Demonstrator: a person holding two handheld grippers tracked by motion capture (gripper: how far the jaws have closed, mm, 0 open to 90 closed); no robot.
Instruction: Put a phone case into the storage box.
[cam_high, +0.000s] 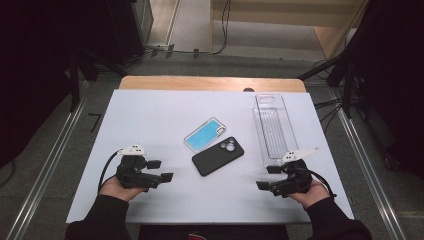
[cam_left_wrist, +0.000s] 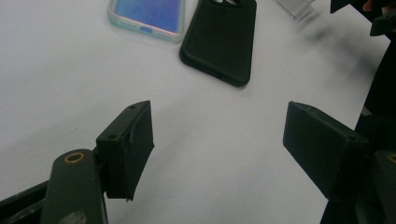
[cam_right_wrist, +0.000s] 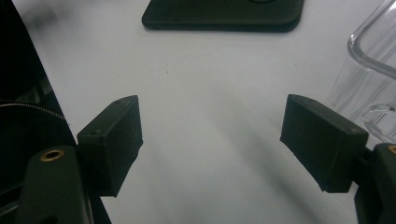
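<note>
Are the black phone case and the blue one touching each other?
Apart. In the left gripper view a strip of white table shows plainly between the black phone case and the blue phone case.

The right gripper (cam_right_wrist: 210, 140) has its two black jaws rising from the lower left and lower right of the frame, standing wide apart with nothing between them but the bare white table (cam_right_wrist: 210, 79). At the top centre lies the near edge of a black phone case (cam_right_wrist: 224, 18), flat on the table. At the right edge, a clear plastic tray (cam_right_wrist: 373, 70) shows its curved rim, just above the right jaw
</note>
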